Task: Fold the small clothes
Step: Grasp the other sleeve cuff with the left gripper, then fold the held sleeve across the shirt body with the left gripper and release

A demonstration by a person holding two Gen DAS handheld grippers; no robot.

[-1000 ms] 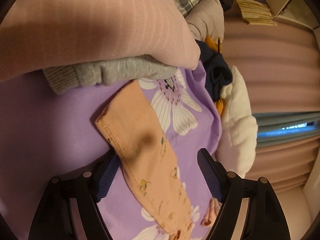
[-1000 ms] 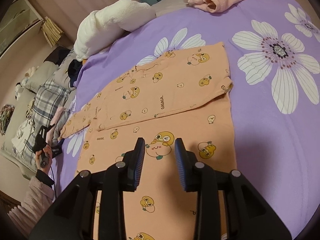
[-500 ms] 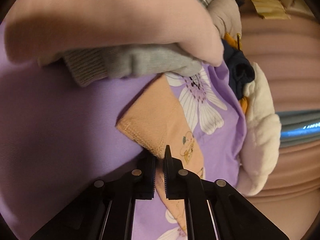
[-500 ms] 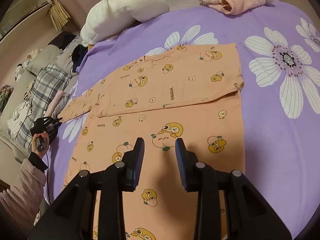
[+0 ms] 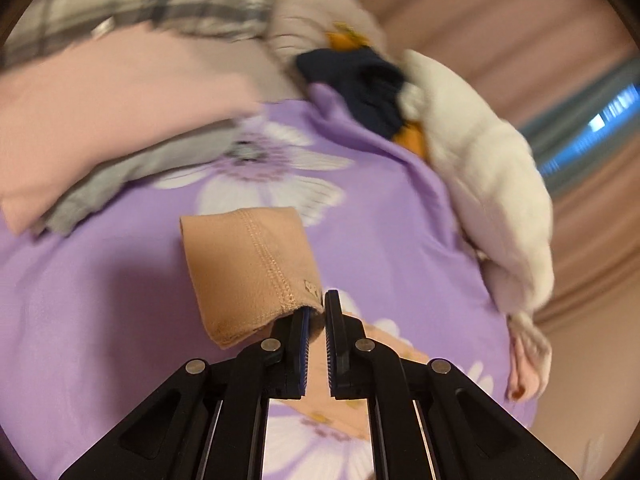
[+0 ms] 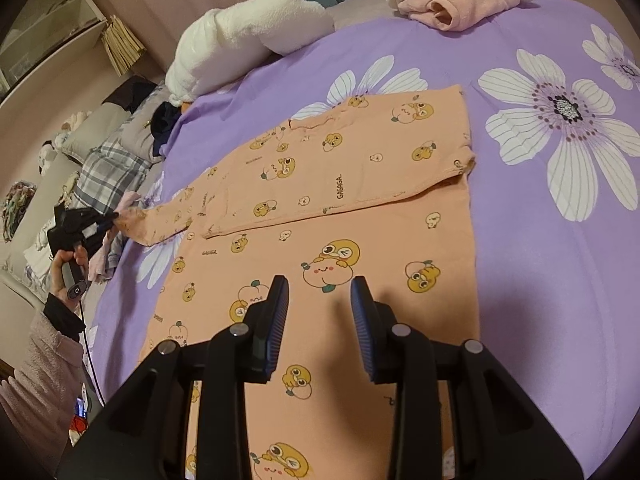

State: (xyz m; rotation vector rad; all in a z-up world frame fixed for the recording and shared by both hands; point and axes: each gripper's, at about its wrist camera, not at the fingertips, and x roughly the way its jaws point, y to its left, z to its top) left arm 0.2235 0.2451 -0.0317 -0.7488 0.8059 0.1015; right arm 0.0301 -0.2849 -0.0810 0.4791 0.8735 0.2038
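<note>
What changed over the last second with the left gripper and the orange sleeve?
The left gripper closed its jaws on the orange sleeve cuff and lifted it off the purple bedsheet. The right gripper stayed open, unmoved, above the orange shirt.

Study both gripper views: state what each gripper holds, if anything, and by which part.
The left gripper is shut on the orange top's sleeve, near the cuff end. The right gripper holds nothing; it is open above the top's body.
</note>
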